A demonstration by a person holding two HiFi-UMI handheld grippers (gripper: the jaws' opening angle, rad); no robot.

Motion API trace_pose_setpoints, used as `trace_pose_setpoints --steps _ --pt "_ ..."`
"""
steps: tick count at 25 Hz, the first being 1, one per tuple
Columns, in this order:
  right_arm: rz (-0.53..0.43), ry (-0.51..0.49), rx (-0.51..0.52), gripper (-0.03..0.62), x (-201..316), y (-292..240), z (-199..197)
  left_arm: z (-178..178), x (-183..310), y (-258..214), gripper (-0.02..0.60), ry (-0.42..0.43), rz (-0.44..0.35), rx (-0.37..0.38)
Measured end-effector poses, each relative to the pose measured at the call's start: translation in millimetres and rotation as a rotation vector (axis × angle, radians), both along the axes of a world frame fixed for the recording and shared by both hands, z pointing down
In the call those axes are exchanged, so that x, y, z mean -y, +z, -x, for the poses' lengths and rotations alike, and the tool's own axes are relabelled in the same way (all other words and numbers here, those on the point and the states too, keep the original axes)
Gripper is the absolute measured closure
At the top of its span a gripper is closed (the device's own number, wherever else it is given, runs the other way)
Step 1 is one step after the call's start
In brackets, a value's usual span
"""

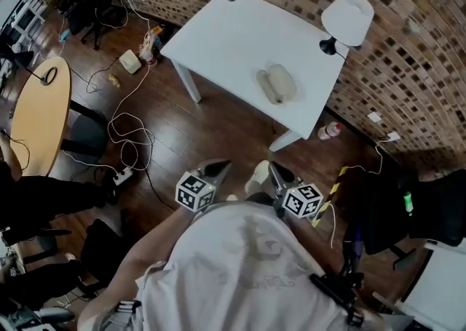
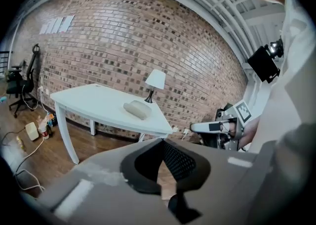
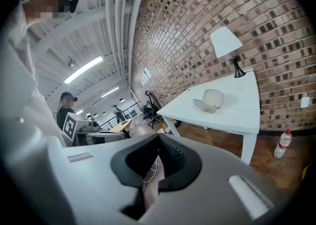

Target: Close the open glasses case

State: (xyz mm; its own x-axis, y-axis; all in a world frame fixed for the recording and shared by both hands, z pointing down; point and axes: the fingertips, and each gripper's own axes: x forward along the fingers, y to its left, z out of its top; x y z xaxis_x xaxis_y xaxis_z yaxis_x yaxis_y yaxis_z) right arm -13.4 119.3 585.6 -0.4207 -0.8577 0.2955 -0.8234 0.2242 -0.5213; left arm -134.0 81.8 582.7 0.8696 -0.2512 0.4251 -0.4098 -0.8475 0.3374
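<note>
L gripper is shut, jaw tips meeting w/ nothing between them. R gripper is the same: closed tight & empty. Head view shows both held in close to the person's body, well apart from the white table, aimed roughly toward it and a bit downward.

Glasses case lies on the table top, toward the end of the table where the lamp stands. It's open. From above, the two shells show side by side, and the R gripper view shows the lid standing up off the base.

Progress: nothing done so far, as far as I can judge. The case looks untouched & neither gripper is anywhere near it. Left to do: get up to the table, reach the case, fold the lid down onto the base till it shuts, prob. w/ one gripper steadying the base and the other tipping the lid.

Writing: none legible. Marker cubes on the grippers carry black-&-white square patterns only, no letters. Bottle on the floor beside the table's lamp-end corner has a label, but it's too small to read. No brand visible on the case.
</note>
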Motion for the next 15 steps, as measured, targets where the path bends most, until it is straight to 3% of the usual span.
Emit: trace_pose_setpoints --steps 9,15 --pt "-0.014 -0.108 0.000 0.586 83 -7 -27 -35 60 -3 0.575 -0.042 0.001 0.033" --pt "0.029 -0.078 0.026 0.586 102 2 -72 -89 83 -3 0.575 0.027 -0.014 0.042"
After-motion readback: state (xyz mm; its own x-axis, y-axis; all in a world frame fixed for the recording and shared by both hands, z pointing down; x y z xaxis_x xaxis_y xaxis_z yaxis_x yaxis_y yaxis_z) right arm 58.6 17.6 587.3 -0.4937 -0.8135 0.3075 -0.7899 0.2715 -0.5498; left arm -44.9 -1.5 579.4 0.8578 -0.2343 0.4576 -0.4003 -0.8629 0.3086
